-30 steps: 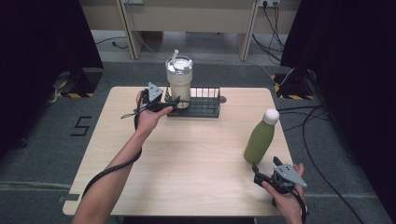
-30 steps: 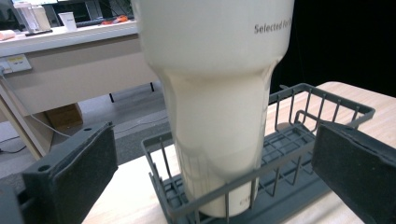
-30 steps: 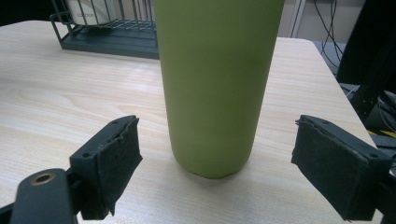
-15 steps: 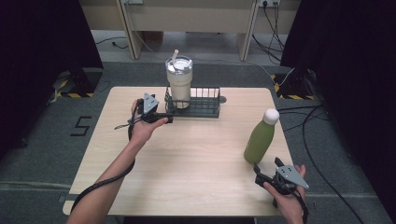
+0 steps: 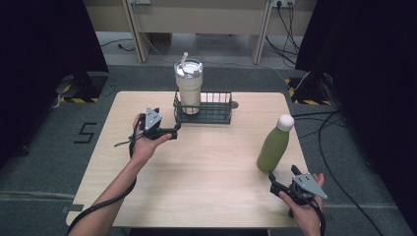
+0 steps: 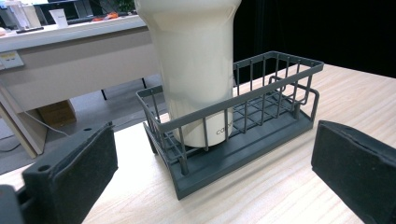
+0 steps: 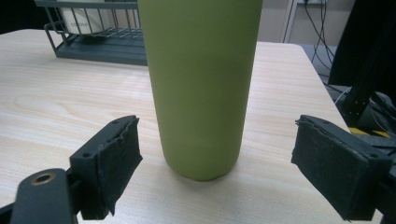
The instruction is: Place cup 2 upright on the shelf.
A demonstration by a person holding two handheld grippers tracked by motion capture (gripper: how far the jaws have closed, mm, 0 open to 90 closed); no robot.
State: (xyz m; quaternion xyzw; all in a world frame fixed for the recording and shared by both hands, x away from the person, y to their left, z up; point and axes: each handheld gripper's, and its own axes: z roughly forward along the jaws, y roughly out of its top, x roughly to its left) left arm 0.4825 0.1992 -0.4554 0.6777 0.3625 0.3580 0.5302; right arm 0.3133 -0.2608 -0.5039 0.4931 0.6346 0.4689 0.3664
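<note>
A cream tumbler (image 5: 189, 87) with a lid and straw stands in the left end of a dark wire basket (image 5: 216, 114) at the table's far middle. My left gripper (image 5: 173, 132) hovers open just left and in front of the basket; in the left gripper view the tumbler (image 6: 196, 70) and basket (image 6: 261, 135) lie ahead between the spread jaws. A green bottle (image 5: 273, 149) with a white cap stands upright at the right. My right gripper (image 5: 282, 178) is open just in front of it; the bottle (image 7: 201, 84) sits ahead of the jaws.
The wooden table (image 5: 206, 187) has bare room in its middle and front left. The basket's right half holds nothing. Desks, cables and dark curtains surround the table on the floor beyond.
My left gripper has drawn back from beside the tumbler, toward the near left of the basket. The right gripper has barely shifted in front of the bottle.
</note>
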